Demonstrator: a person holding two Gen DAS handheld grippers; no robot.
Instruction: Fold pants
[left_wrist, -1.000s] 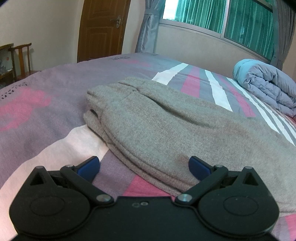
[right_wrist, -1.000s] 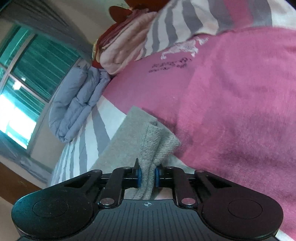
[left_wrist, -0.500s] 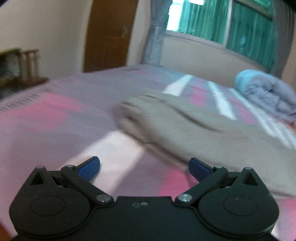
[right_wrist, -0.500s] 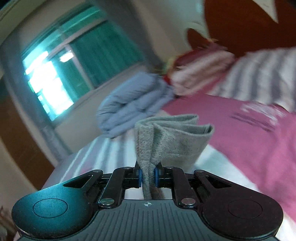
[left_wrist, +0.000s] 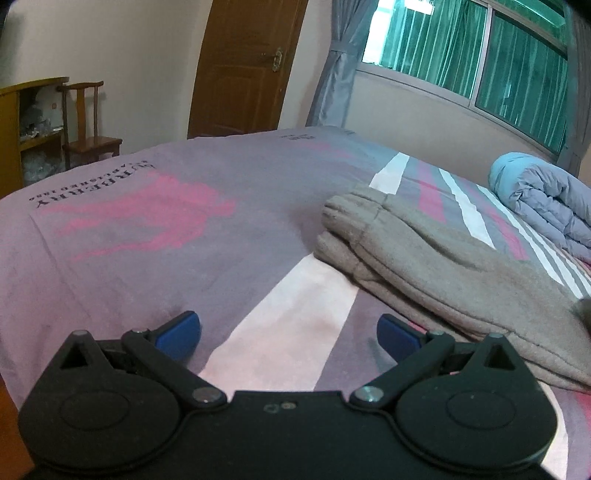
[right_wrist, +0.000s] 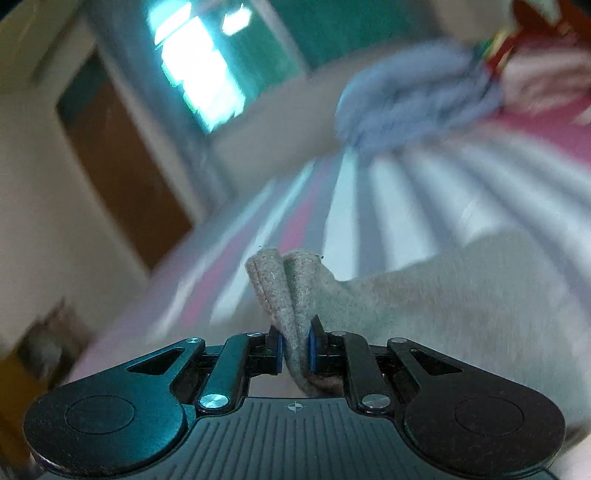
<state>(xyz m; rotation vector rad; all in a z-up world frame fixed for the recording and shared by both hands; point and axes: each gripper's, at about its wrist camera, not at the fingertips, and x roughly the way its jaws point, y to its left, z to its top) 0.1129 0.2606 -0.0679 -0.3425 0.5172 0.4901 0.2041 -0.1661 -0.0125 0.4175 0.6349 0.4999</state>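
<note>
Striped bedsheet (left_wrist: 303, 317); rolled blue quilt (left_wrist: 546, 199); wooden door (left_wrist: 243, 66); chair (left_wrist: 88, 122)

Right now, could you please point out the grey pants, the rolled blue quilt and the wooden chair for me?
grey pants (left_wrist: 436, 266): left wrist view, on the top layer of the folded stack.
rolled blue quilt (left_wrist: 546, 199): left wrist view, on its rounded upper face.
wooden chair (left_wrist: 92, 142): left wrist view, on the seat.

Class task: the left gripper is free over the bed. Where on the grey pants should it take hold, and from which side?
Probably the stacked waist end of the grey pants, approached from its open side over the bare bedsheet. The layers there form a thick, raised edge facing the open left gripper. The right gripper already pinches the other end.
</note>
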